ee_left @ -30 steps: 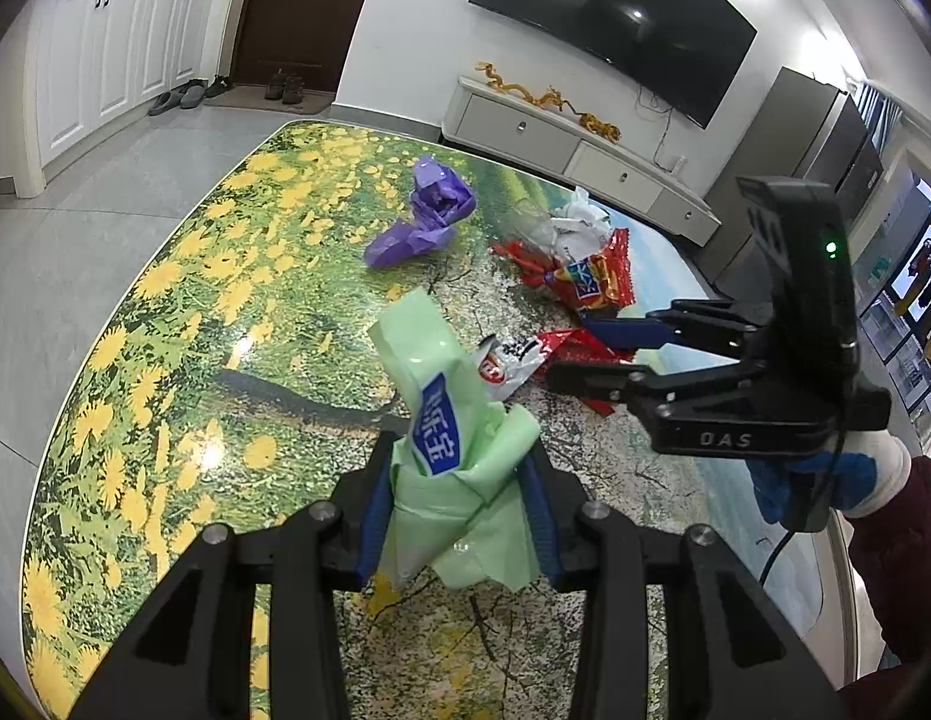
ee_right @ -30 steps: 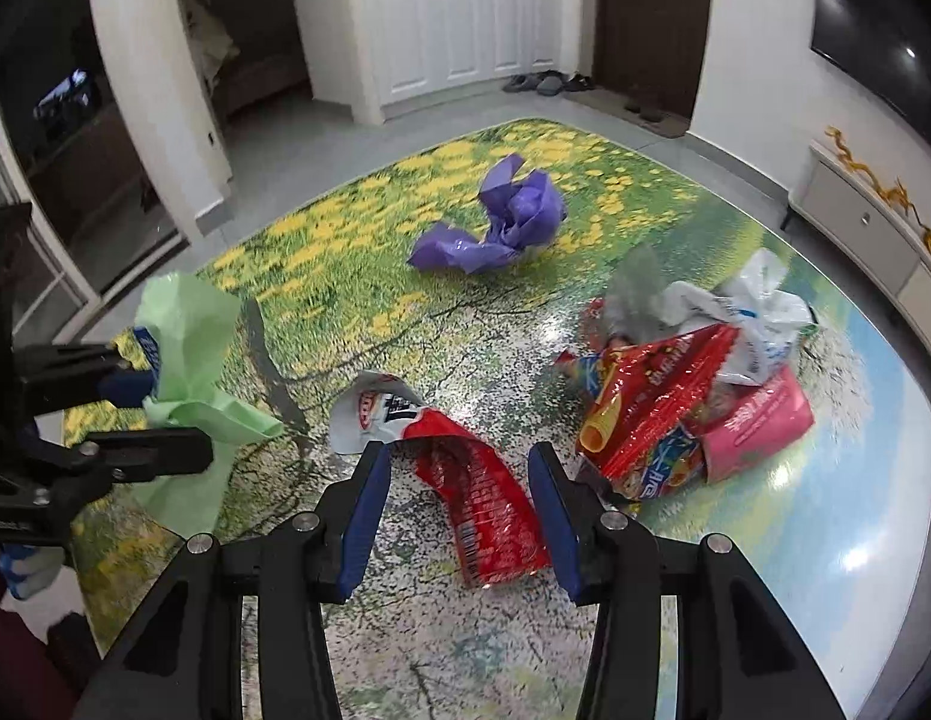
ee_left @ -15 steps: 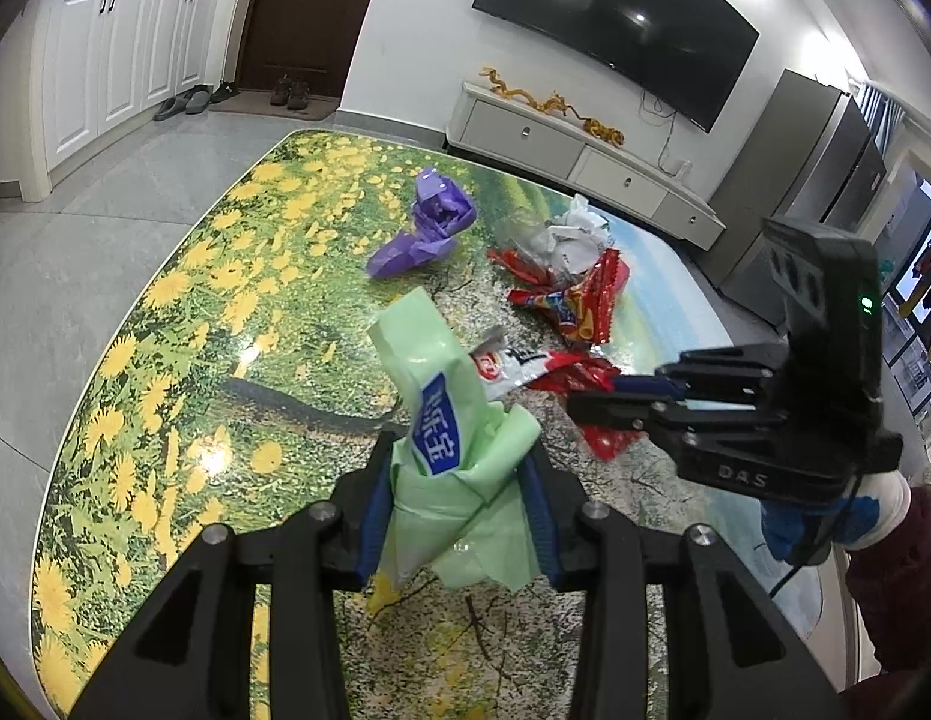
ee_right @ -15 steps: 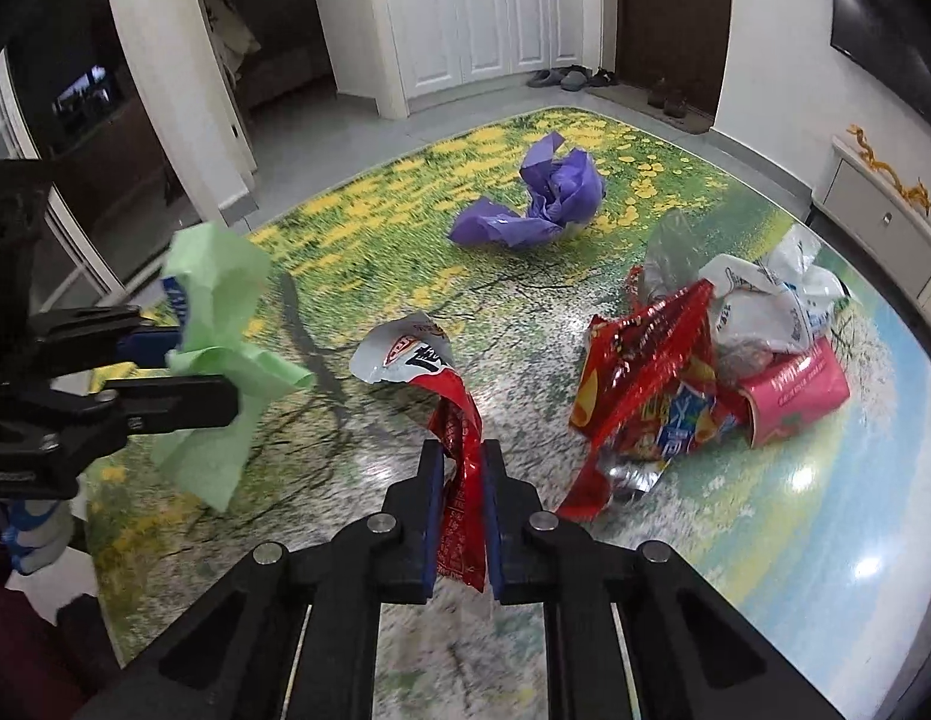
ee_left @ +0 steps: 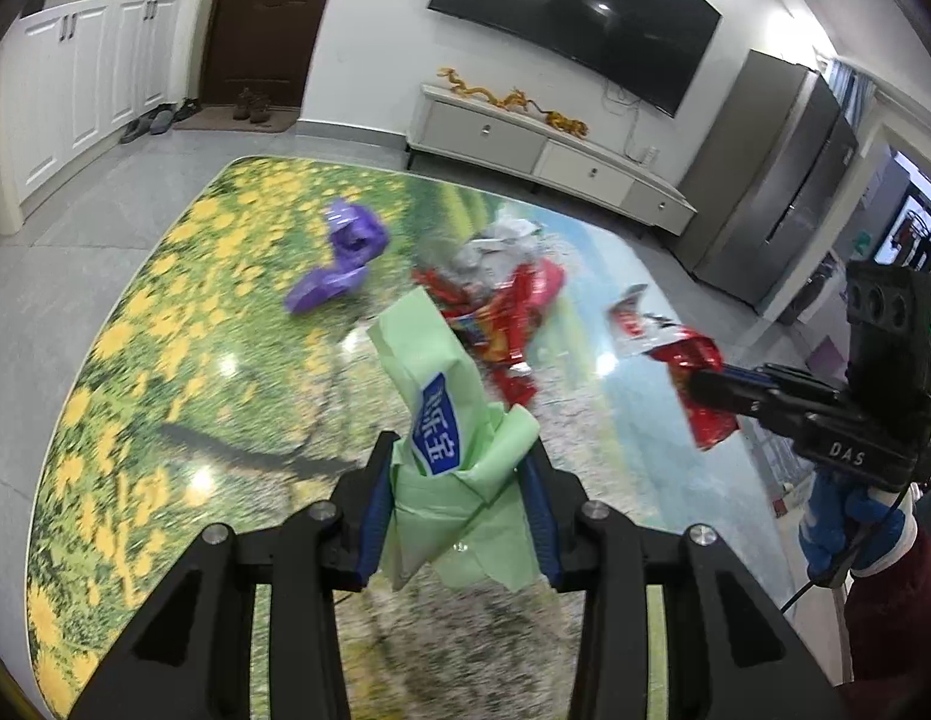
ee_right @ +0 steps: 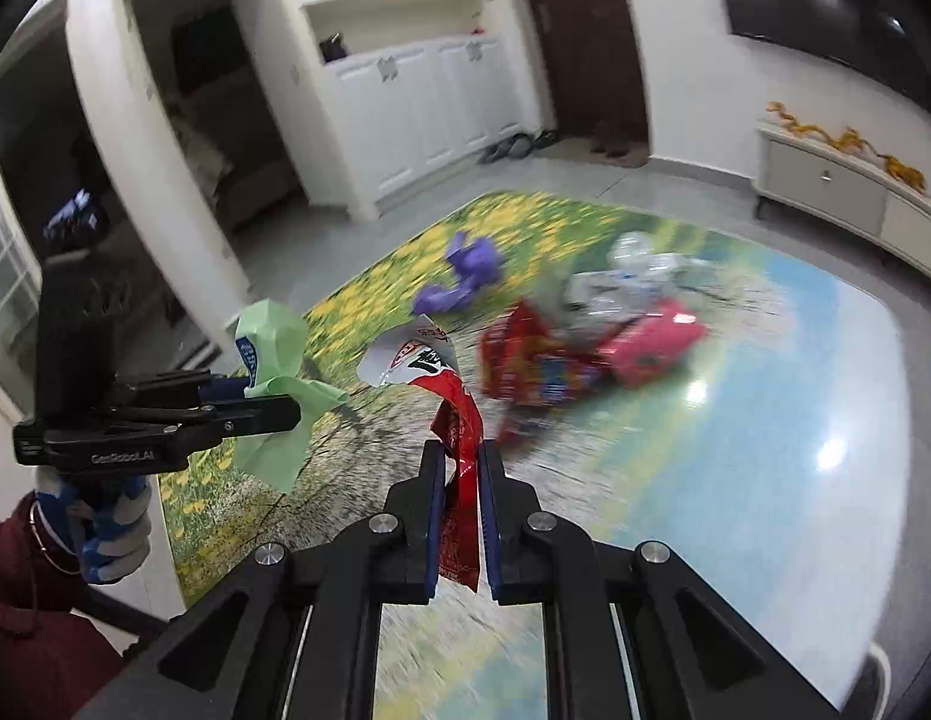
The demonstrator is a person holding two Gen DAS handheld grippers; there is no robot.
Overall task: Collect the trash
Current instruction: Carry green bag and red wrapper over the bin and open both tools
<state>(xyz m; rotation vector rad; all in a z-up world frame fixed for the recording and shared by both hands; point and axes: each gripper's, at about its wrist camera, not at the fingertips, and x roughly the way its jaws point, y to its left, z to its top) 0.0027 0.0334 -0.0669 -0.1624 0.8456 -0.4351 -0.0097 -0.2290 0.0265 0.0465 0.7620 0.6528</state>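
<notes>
Now the right gripper [ee_right: 462,480] is clamped on a red snack wrapper [ee_right: 456,420], lifted off the flower-print table [ee_right: 765,450] (view blurred), while the left gripper [ee_left: 459,516] pinches a green packet [ee_left: 441,414]; purple bag [ee_left: 339,258] and wrapper pile [ee_left: 501,300] lie beyond

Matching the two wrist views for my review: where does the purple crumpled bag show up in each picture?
Left wrist view: the purple bag lies on the table, upper left of centre, left of the red wrapper pile.
Right wrist view: the purple bag lies just above centre, left of that pile.
Shared landmark: the dark door behind the table.
</notes>
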